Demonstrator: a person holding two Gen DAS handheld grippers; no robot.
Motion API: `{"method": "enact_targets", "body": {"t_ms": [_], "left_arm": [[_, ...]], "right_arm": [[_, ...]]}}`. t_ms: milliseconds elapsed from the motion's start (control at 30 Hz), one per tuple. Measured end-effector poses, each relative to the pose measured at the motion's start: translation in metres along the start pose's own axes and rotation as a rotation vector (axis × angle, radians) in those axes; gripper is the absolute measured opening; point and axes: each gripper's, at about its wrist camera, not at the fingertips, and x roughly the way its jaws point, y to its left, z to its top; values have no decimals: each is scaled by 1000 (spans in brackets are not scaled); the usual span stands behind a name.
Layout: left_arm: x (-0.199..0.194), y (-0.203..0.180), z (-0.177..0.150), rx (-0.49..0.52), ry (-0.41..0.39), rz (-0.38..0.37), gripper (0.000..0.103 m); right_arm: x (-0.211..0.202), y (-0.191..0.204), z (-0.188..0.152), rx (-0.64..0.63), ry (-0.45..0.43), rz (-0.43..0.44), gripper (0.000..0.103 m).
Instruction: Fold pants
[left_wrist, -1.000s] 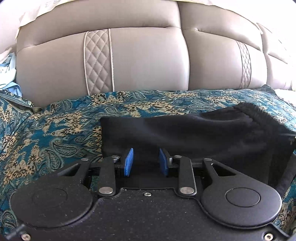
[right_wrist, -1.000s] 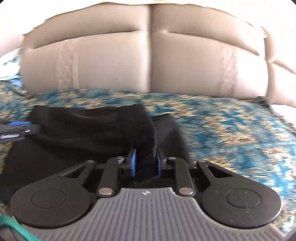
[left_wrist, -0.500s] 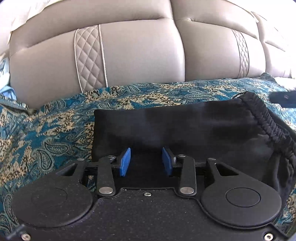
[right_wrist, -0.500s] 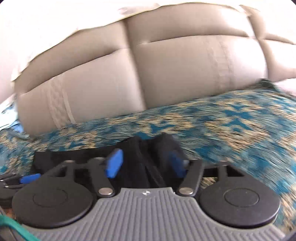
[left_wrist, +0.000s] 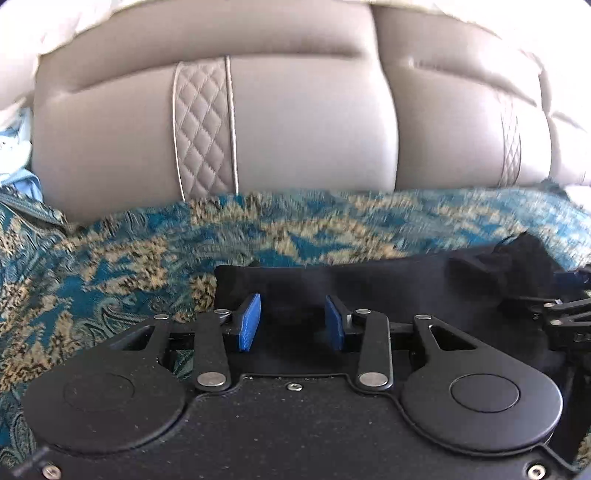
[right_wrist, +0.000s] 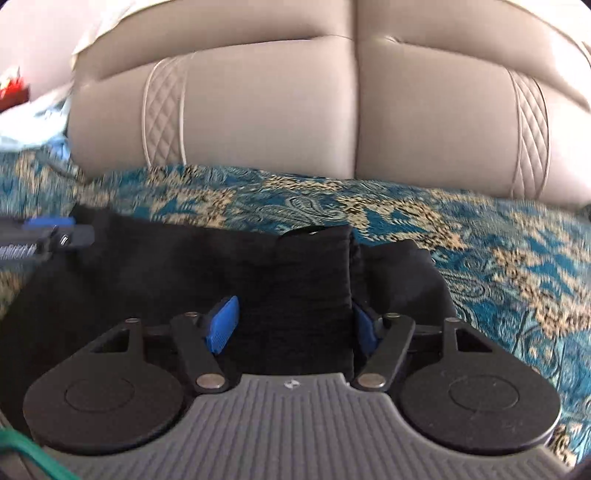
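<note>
Over the black pants (right_wrist: 184, 280), both angled down, left gripper (left_wrist: 292, 320) apart; right gripper (right_wrist: 295, 325) wide, closing, unclamped.

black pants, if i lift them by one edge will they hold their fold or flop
The black pants will probably flop: the cloth lies limp and bunches at the gathered waistband. They look light, so a pinch should lift them. Pushed, they would likely wrinkle and drag on the patterned bedspread instead of sliding whole.

A bed's teal-and-gold paisley cover (right_wrist: 406, 218) carries black pants (right_wrist: 184, 266) lying folded flat on it.
</note>
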Motion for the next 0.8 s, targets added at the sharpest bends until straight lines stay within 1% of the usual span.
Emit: {"method": "enact_targets", "body": {"t_ms": [67, 133, 167, 233, 267, 300, 367, 433, 500, 533, 667, 800], "left_arm": [[8, -2, -4, 16, 10, 18, 37], [7, -9, -8, 61, -19, 40, 36], [6, -13, -10, 85, -27, 51, 36], [6, -17, -12, 111, -39, 66, 36], [7, -17, -13, 108, -40, 66, 36], [7, -17, -13, 102, -39, 64, 36], [8, -15, -12, 94, -38, 61, 36], [7, -14, -12, 82, -37, 55, 36], [7, -14, -11, 74, -37, 47, 36], [7, -14, -11, 72, -39, 42, 36], [6, -24, -10, 75, -45, 16, 37], [5, -35, -7, 70, -46, -12, 37]], "right_arm": [[2, -4, 0, 28, -5, -4, 79], [5, -11, 2, 86, -10, 5, 80], [6, -12, 2, 94, -10, 10, 78], [6, -12, 3, 96, -3, 21, 63], [3, -9, 3, 86, -3, 25, 59], [-1, -7, 3, 76, -7, 22, 46], [-9, -5, 2, 78, -16, 29, 44], [-14, -2, -2, 82, -20, 25, 38], [-19, 0, -2, 70, -28, -9, 33], [-23, 2, -2, 61, -35, -36, 33], [-35, 8, 0, 22, -57, -147, 33], [-37, 3, -1, 11, -54, -246, 33]]}}
